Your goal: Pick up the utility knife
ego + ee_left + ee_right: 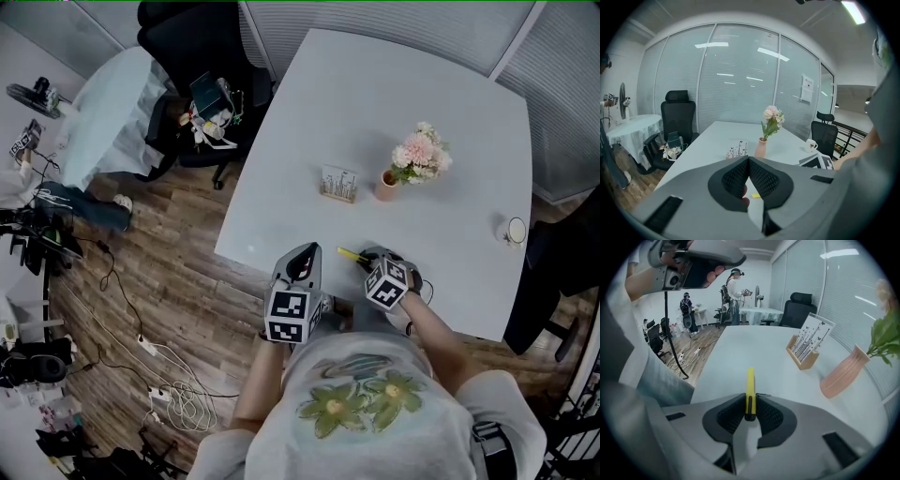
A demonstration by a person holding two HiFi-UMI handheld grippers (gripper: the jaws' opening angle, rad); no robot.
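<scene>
Observer: Jaws of the right gripper [750,403] are clenched on the utility knife [750,380], pads pressing its rear end from both sides. The yellow body sticks out forward between them, over the tabletop [754,345].

Planner: And the left gripper [748,158]?

Observer: Its jaws are closed tip to tip with nothing between them. It hangs by the tabletop's near edge, beside the right one, and takes no part.

Planner: So the grasp looks made, and the step in hand is the lift. Is the knife clear of the surface?

Observer: No view settles that. The knife is low over the tabletop, close to the front edge.

Planner: Then the next move calls for a straight rise with a firm grip. The hold is only at the rear end, so the long front could sag or swivel.

Observer: The card holder [806,350] and the pink vase [843,376] stand farther in, well apart from the knife. Nothing crowds the way up.
</scene>
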